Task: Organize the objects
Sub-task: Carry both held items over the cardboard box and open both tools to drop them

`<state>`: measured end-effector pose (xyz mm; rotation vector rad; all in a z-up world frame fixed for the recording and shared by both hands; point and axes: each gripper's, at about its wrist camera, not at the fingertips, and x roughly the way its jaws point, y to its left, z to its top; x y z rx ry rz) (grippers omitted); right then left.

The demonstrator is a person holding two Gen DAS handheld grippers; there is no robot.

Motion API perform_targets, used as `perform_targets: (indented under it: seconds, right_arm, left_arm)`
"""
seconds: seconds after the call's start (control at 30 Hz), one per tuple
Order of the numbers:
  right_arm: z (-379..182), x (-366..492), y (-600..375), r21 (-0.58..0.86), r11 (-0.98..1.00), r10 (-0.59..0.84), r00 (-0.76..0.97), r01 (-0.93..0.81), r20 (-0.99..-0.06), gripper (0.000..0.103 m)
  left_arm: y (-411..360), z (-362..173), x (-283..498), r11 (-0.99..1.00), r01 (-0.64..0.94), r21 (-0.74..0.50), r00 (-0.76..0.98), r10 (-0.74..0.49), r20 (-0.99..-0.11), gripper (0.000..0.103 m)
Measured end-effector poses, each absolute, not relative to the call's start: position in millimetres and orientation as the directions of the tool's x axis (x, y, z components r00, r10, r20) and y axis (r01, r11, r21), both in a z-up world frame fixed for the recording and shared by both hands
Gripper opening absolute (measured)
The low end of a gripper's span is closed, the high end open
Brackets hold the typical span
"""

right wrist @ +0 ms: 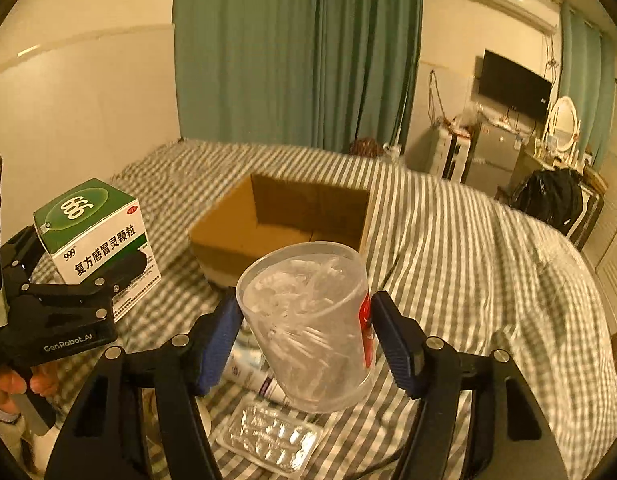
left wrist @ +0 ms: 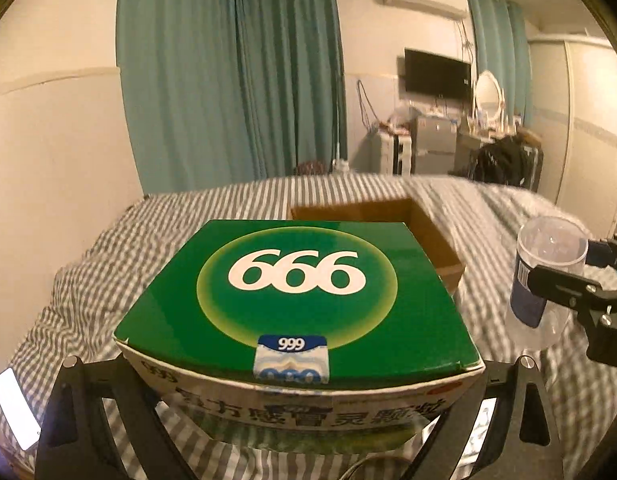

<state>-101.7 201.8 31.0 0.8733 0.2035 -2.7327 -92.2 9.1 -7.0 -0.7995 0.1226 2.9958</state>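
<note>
The green medicine box (left wrist: 300, 304) is clamped in the left tongs (left wrist: 300, 400), the clear plastic jar (right wrist: 308, 324) in the right tongs (right wrist: 308, 336), both raised short of the cardboard box (right wrist: 284, 216), which seems empty. A blister pack (right wrist: 268, 440) is left on the bed (right wrist: 468, 264).

Dim, yellow-tinted light; fisheye-bent edges, slightly blurred.

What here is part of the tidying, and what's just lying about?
Part of the job:
- green box, held by left gripper
- clear jar, held by right gripper
- cardboard box
- blister pack and tube, likely

Lying about:
- phone
- backpack
- TV
</note>
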Motion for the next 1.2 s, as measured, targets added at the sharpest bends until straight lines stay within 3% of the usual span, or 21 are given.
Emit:
perform_targets:
  seconds: [0.3, 0.53, 0.93, 1.2]
  right_arm:
    - [86.9, -138.0, 209.3, -0.017, -0.954, -0.251, -0.827, 0.299, -0.503, 0.065]
    - [92.1, -195.7, 197.2, -0.047, -0.951, -0.242, -0.830, 0.306, -0.503, 0.065]
    - [31.4, -317.2, 188.1, 0.059, -0.951, -0.279, -0.754, 0.305, -0.595, 0.065]
    - [-12.0, -354.1, 187.1, 0.094, -0.951, -0.285, -0.709, 0.296, -0.646, 0.065]
  left_arm:
    - [15.8, 23.4, -140.7, -0.997, -0.056, 0.057, -0.888, 0.024, -0.459, 0.096]
    - [25.1, 19.6, -197.3, -0.996, -0.046, 0.074, -0.881, 0.005, -0.473, 0.096]
    - [38.9, -35.7, -292.2, -0.993, -0.086, 0.075, -0.823, 0.028, -0.567, 0.096]
    - [46.3, -57.0, -304.8, -0.985, -0.150, 0.088, -0.813, 0.072, -0.578, 0.096]
